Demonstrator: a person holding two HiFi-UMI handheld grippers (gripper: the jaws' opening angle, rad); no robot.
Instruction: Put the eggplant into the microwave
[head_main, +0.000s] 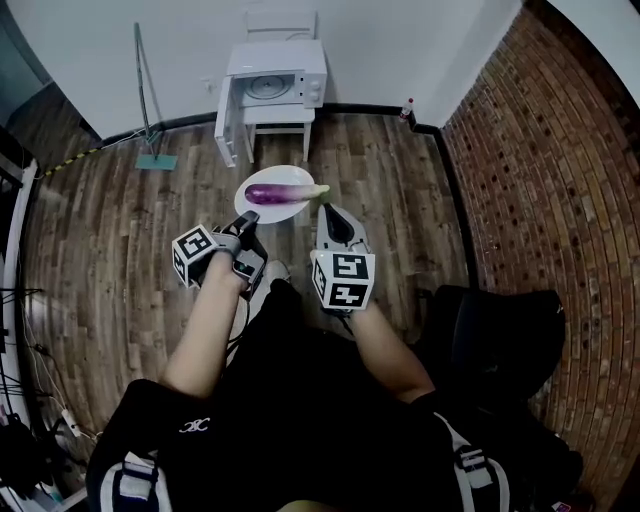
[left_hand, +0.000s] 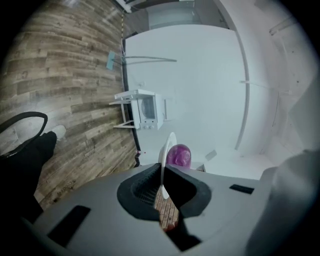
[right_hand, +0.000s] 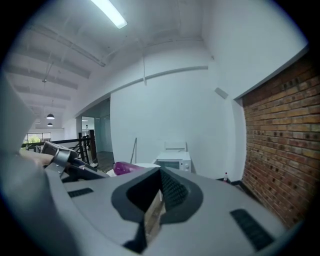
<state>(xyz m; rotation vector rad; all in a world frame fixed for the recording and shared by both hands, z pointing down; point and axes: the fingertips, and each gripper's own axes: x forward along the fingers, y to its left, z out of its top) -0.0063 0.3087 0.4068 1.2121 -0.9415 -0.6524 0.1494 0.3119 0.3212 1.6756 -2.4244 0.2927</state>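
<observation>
Wood floor (head_main: 120, 260) below — left tool (head_main: 250, 217) clamped on plate (head_main: 275, 175) rim under eggplant (head_main: 278, 193), right tool (head_main: 326, 211) closed, empty.

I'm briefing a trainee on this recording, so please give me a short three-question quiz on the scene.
1. True or false: the microwave has its door shut.
2. Toward which tool does the green stem of the eggplant point?
3. What is the left tool clamped on? A) the eggplant B) the rim of the white plate C) the microwave's door

Key: 1 false, the door stands open. 2 the right tool. 3 B.
</observation>
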